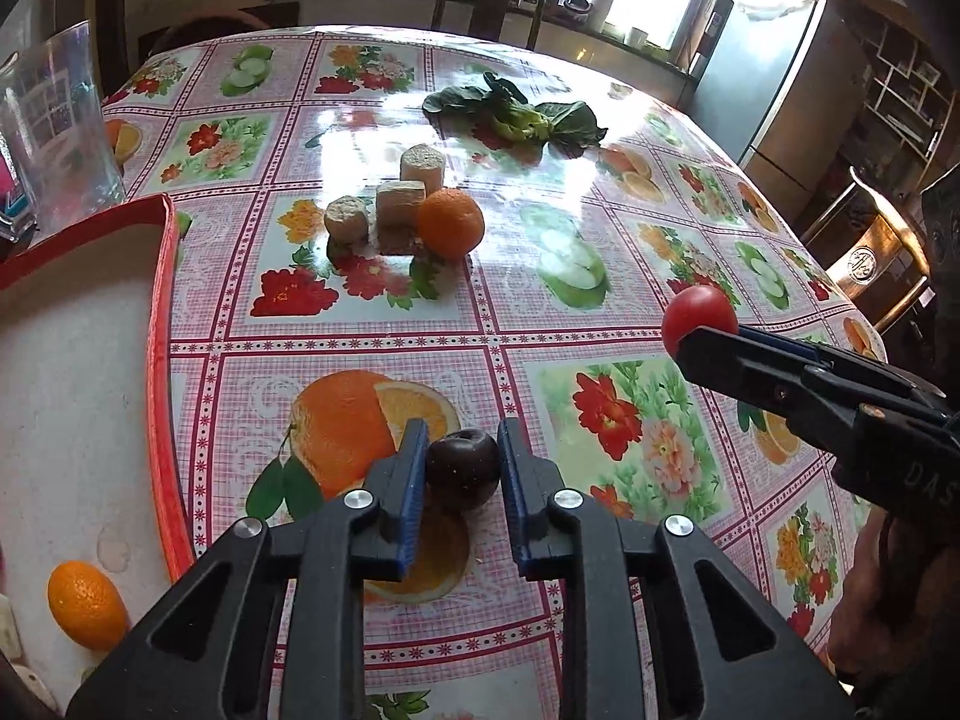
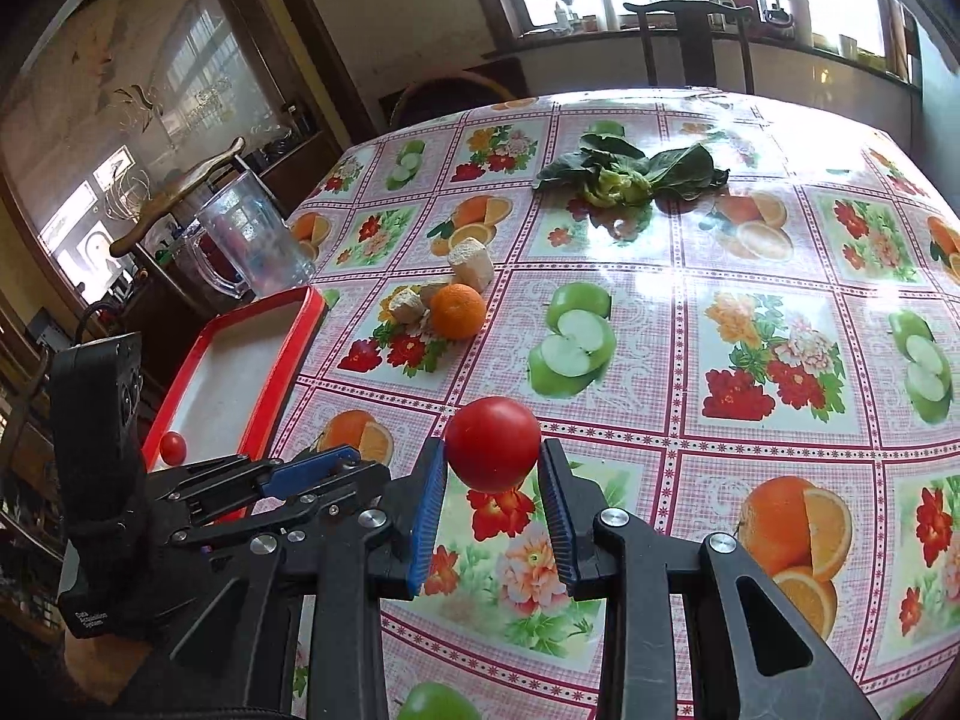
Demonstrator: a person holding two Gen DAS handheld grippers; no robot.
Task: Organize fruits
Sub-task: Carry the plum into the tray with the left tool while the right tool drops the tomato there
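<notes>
My left gripper (image 1: 462,462) is shut on a dark plum (image 1: 463,466), held just above the tablecloth. My right gripper (image 2: 493,462) is shut on a red tomato (image 2: 492,443) and holds it above the table; it shows at the right in the left wrist view (image 1: 699,315). A red-rimmed white tray (image 1: 162,324) sits at the table's left edge and holds a small orange (image 1: 84,603) and a small red fruit (image 2: 173,447). An orange (image 1: 450,222) stands mid-table.
Three pale cork-like cylinders (image 1: 396,204) stand beside the orange. Leafy greens (image 1: 522,114) lie farther back. A clear plastic jug (image 2: 240,240) stands behind the tray. Chairs stand around the table.
</notes>
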